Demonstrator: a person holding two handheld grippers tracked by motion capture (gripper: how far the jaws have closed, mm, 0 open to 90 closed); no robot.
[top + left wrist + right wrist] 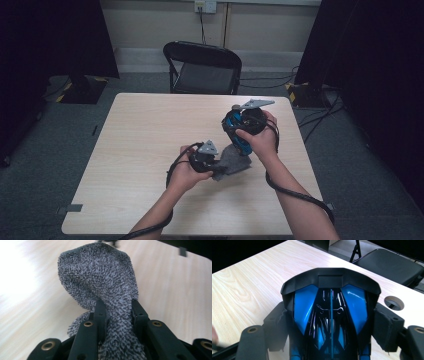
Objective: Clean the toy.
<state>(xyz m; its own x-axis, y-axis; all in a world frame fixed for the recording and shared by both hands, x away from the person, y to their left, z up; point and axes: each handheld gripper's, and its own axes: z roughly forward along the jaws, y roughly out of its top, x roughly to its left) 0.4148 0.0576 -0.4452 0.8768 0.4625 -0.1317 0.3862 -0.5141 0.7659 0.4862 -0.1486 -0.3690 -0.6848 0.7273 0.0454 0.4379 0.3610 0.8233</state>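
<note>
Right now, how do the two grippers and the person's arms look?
Both grippers are black. The left gripper has brass-coloured pivot screws; the right gripper has squarish black pads. Each carries a grey three-cornered plate on top and trails a black cable along the forearm. No sleeves reach the forearms.

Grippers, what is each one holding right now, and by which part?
Left gripper pinches a bunched fold of the grey cloth. Right gripper clamps the blue-and-black toy car by its two sides.

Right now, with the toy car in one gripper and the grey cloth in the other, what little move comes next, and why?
Probably bring the grey cloth up to the blue toy car to wipe it. The left gripper is shut on the cloth, the right gripper clamps the car above the table, and the two sit close together.
</note>
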